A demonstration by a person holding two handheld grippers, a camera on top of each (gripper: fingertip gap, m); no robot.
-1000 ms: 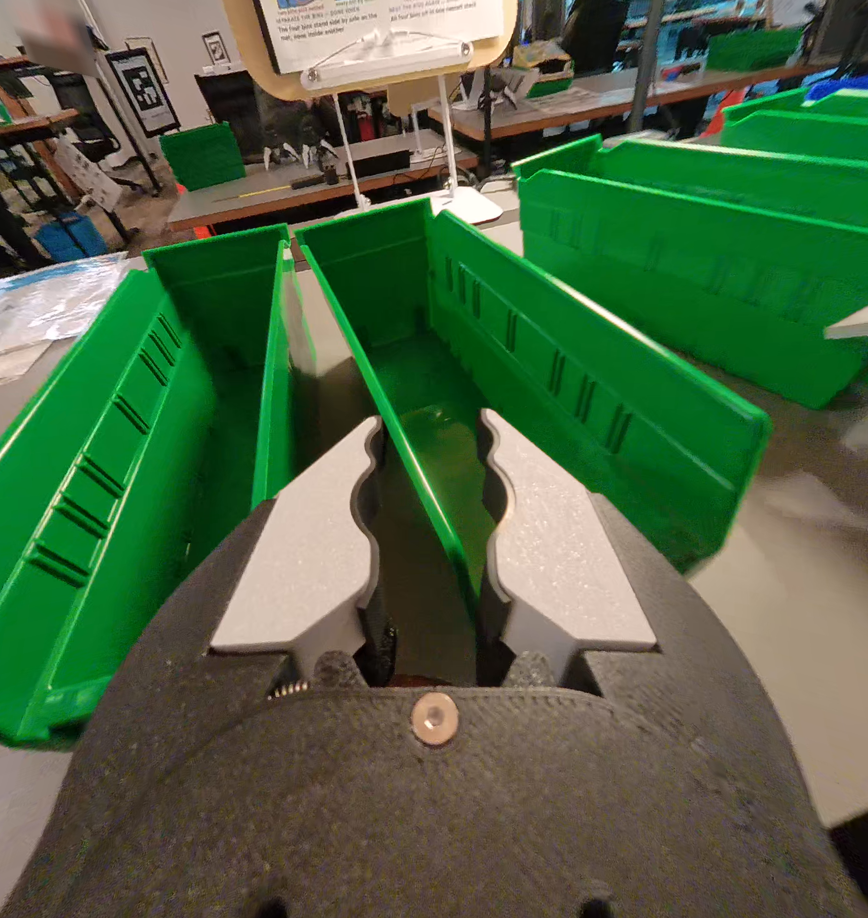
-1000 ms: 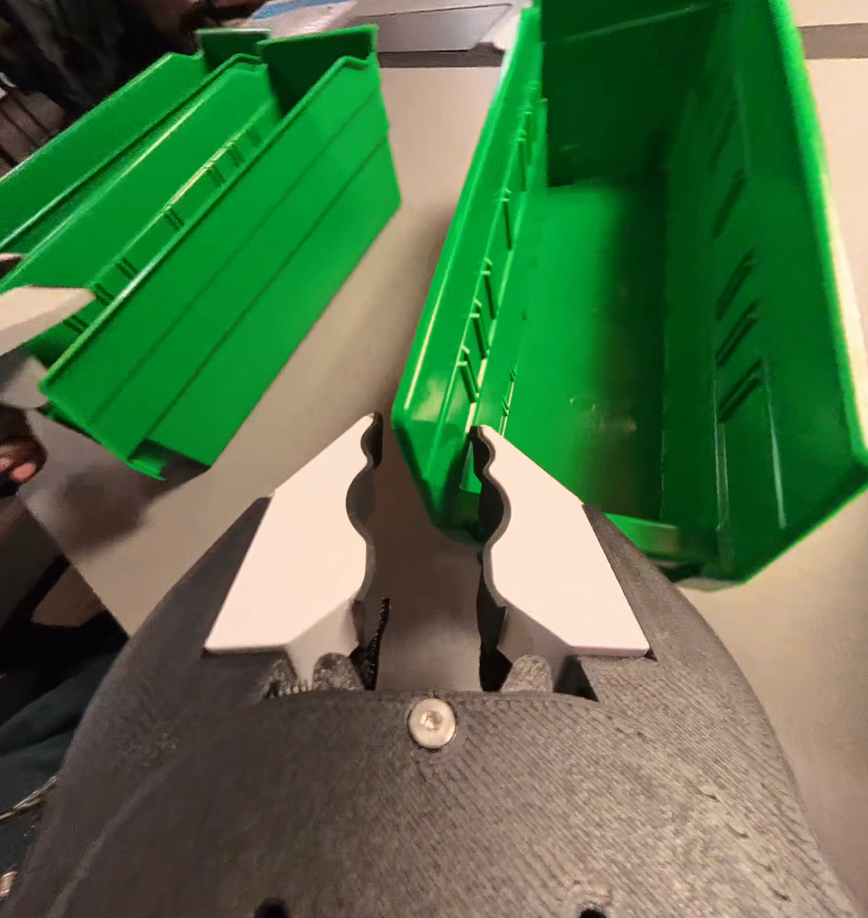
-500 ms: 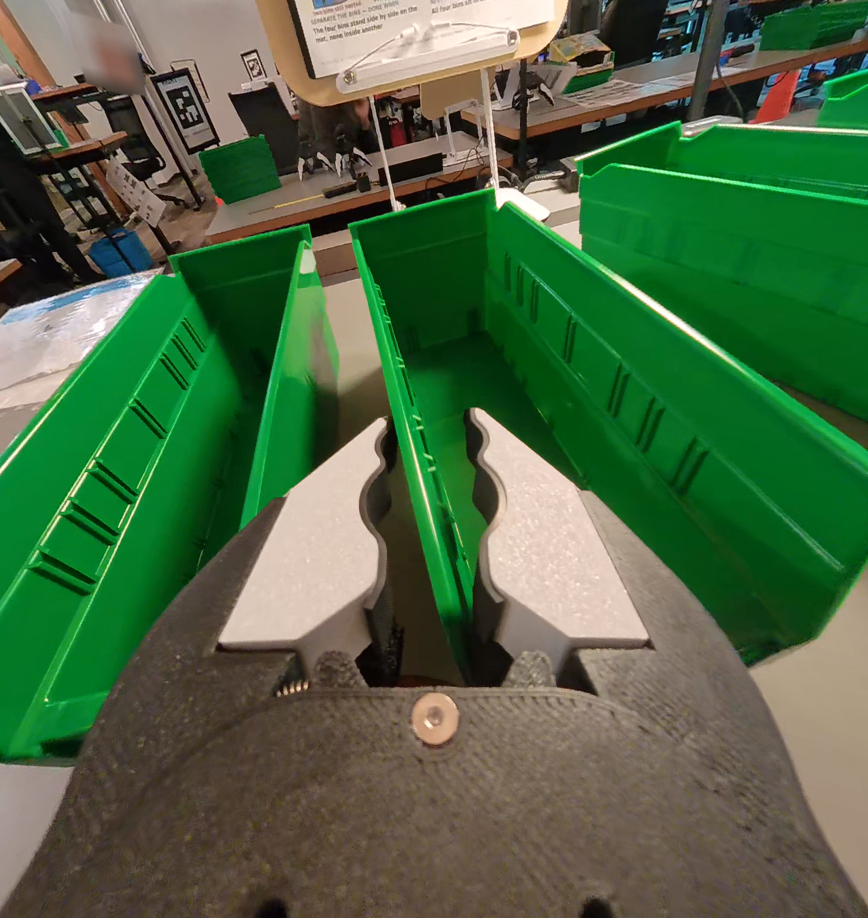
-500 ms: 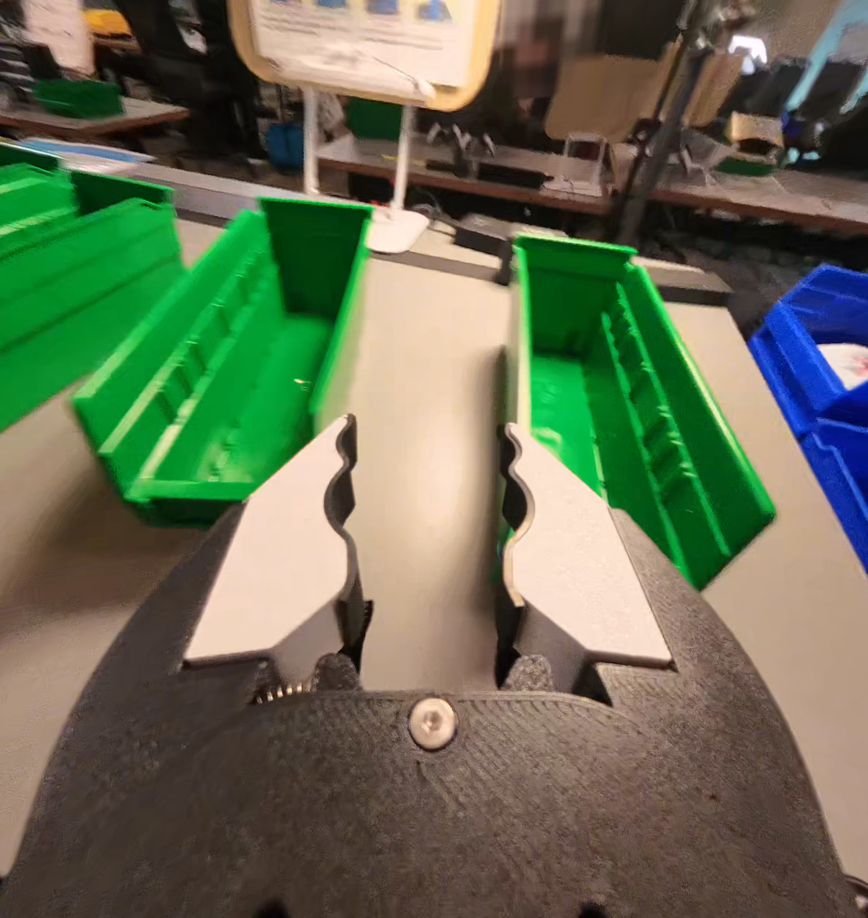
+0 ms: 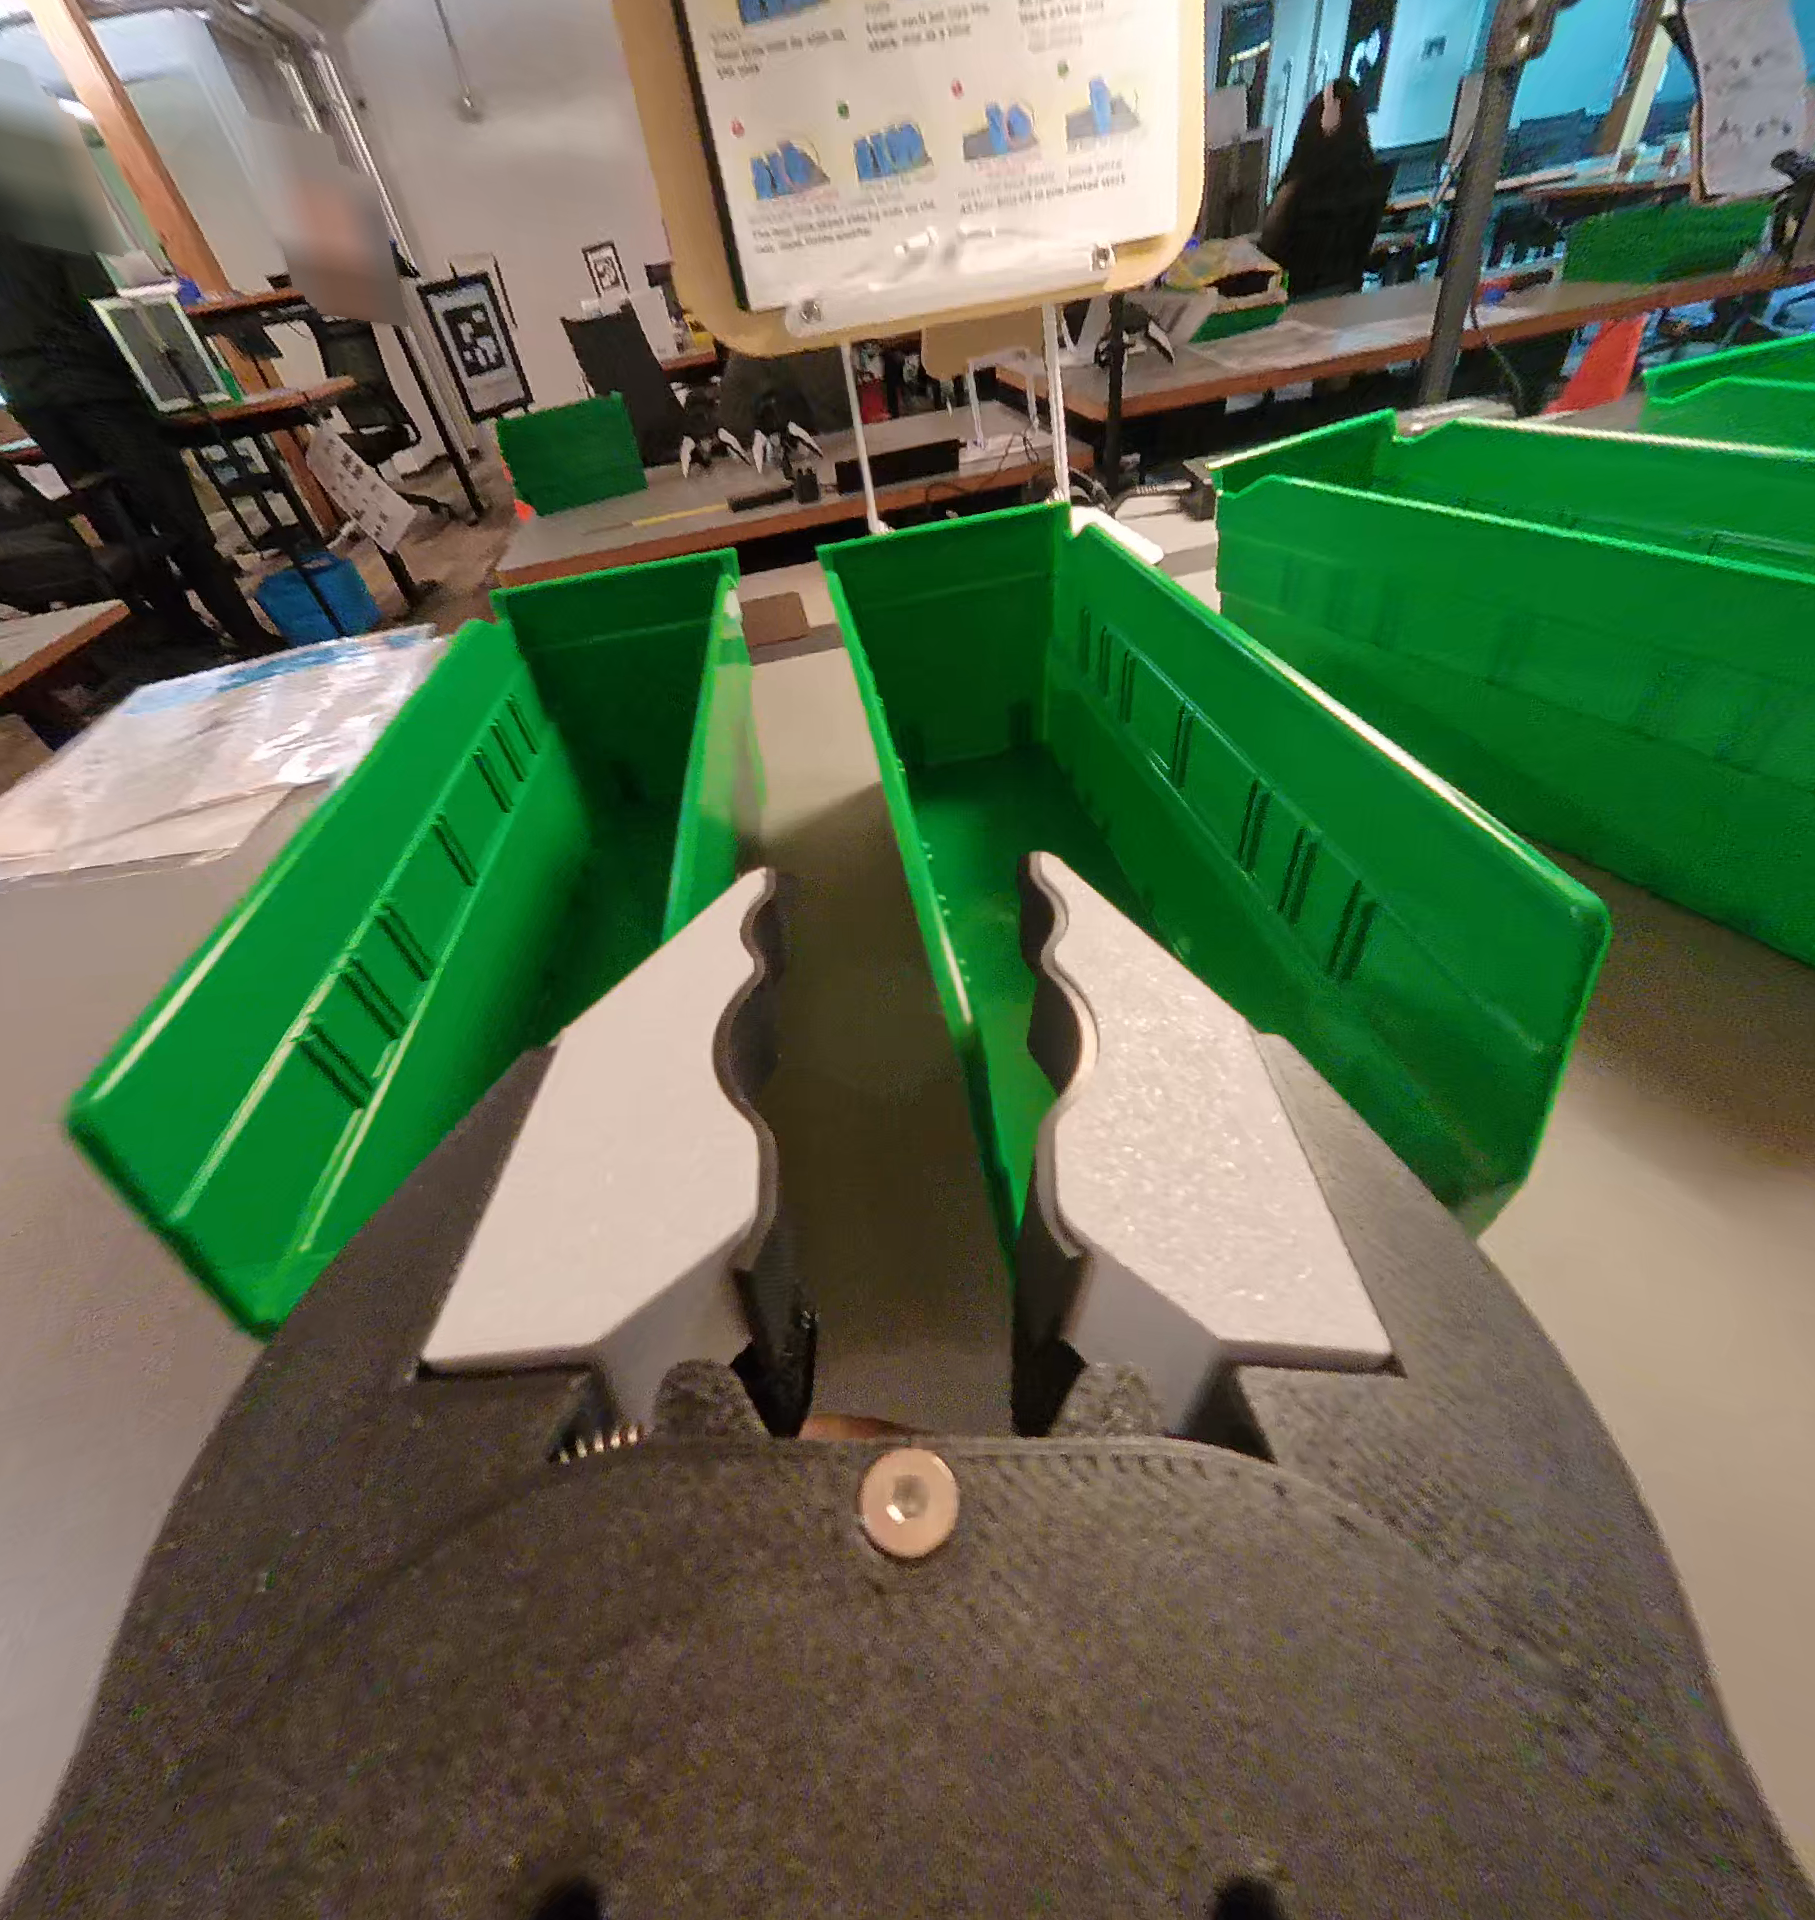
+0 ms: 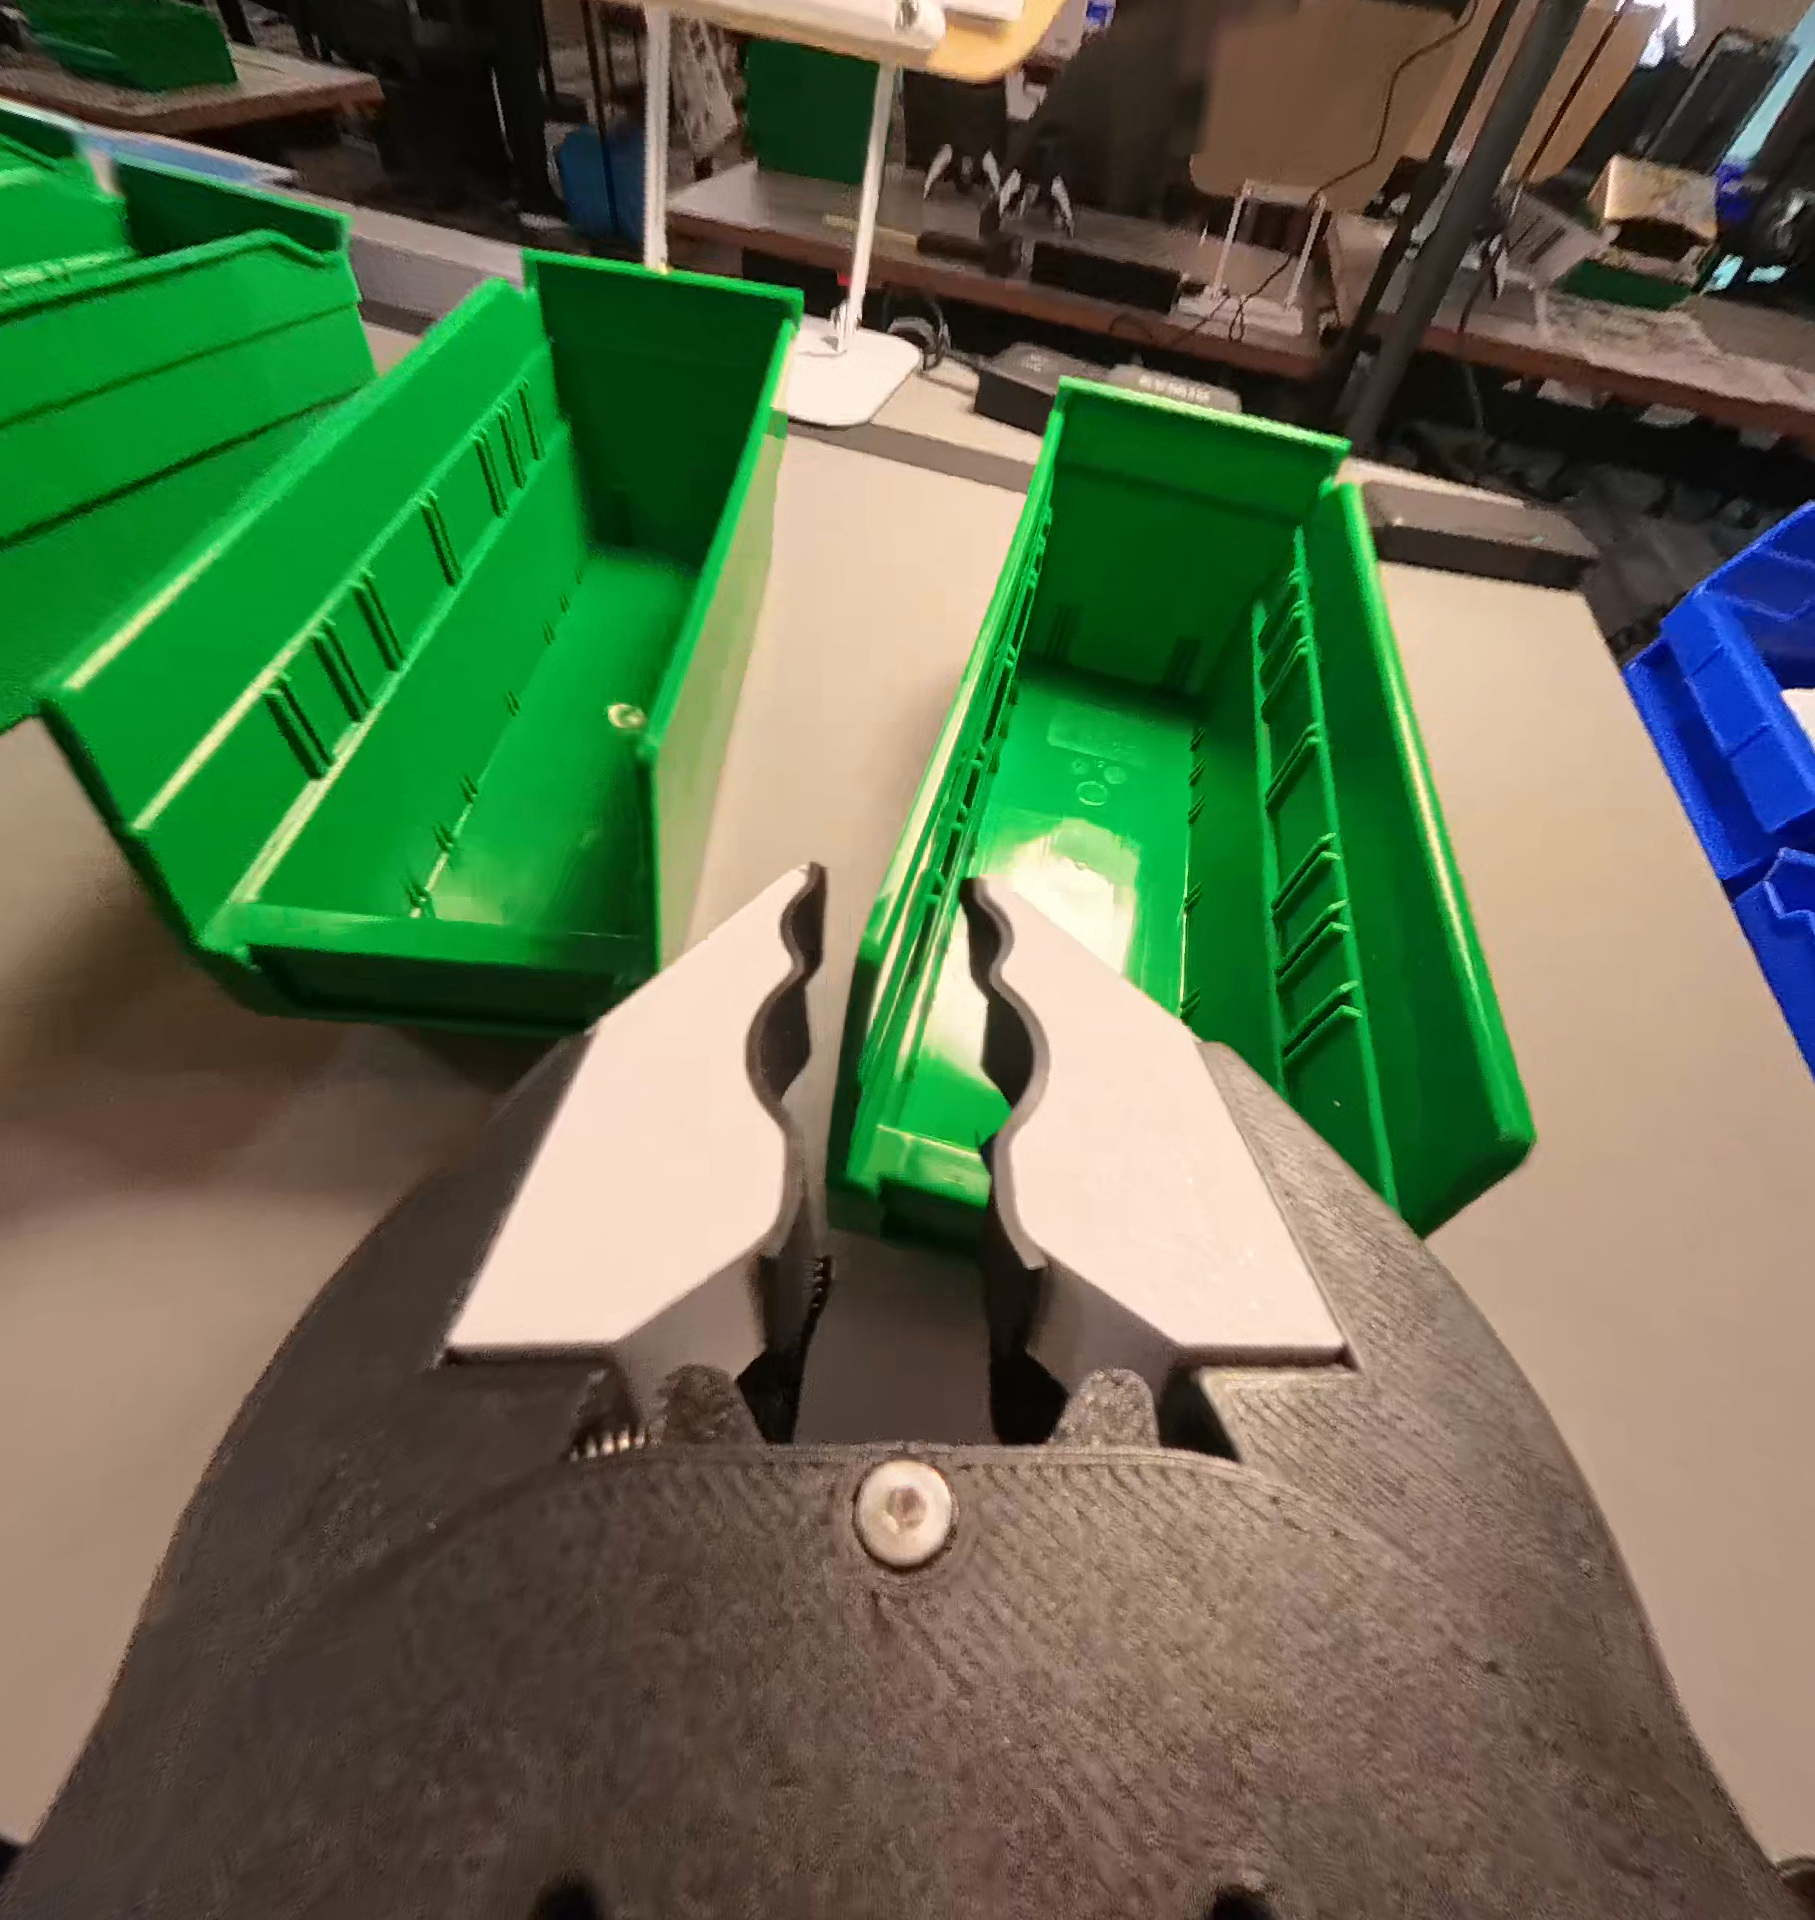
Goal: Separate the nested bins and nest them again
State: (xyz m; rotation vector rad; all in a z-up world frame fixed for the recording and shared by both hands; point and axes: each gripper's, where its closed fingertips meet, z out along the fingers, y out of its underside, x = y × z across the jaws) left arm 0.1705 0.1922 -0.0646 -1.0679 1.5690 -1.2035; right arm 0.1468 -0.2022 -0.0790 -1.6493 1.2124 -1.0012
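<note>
In the left wrist view two long green bins stand side by side on the grey table: a left bin (image 5: 415, 935) and a right bin (image 5: 1298, 883). My left gripper (image 5: 900, 878) is open and straddles the right bin's left wall, with a gap on the left side. In the right wrist view two more green bins stand apart: a left one (image 6: 415, 727) and a right one (image 6: 1350, 831). My right gripper (image 6: 892, 878) is closed on the right bin's left wall near its front corner.
More green bins stand at the right (image 5: 1557, 644) in the left wrist view and at the far left (image 6: 103, 364) in the right wrist view. Blue bins (image 6: 1765, 727) sit at the table's right edge. A sign board on a stand (image 5: 924, 156) is behind. A plastic sheet (image 5: 186, 758) lies at the left. Tip to tip, the grippers are about 40 cm apart.
My left gripper has opened around the bin wall it held. My right gripper let go of one bin, swung to the rightmost bin and closed on its left wall.
</note>
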